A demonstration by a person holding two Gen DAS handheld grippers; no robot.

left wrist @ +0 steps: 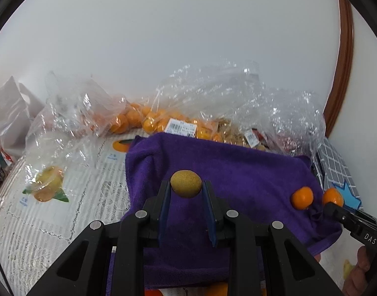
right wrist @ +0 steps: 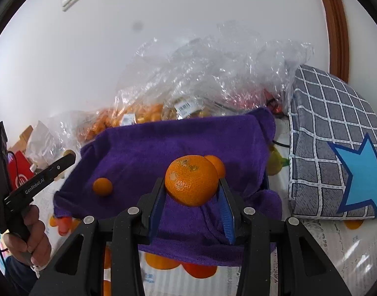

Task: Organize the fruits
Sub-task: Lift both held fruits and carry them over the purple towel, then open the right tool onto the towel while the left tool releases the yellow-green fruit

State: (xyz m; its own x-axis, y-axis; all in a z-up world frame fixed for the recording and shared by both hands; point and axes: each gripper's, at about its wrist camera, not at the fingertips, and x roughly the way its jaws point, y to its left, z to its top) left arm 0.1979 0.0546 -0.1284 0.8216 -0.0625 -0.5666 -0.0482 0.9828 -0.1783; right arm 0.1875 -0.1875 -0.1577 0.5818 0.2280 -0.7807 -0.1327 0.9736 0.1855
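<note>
Purple towel serves as the sorting surface. Left tongs clamp a kiwi above its centre; right tongs clamp a mandarin near its right edge, ready for placement.

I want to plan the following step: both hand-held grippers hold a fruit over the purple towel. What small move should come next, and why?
Probably lower the right hand-held gripper and release its orange on the purple towel beside the small orange already lying there, since like fruits seem to be grouped. The left hand-held gripper holds a brownish kiwi-like fruit, which could go apart.
</note>
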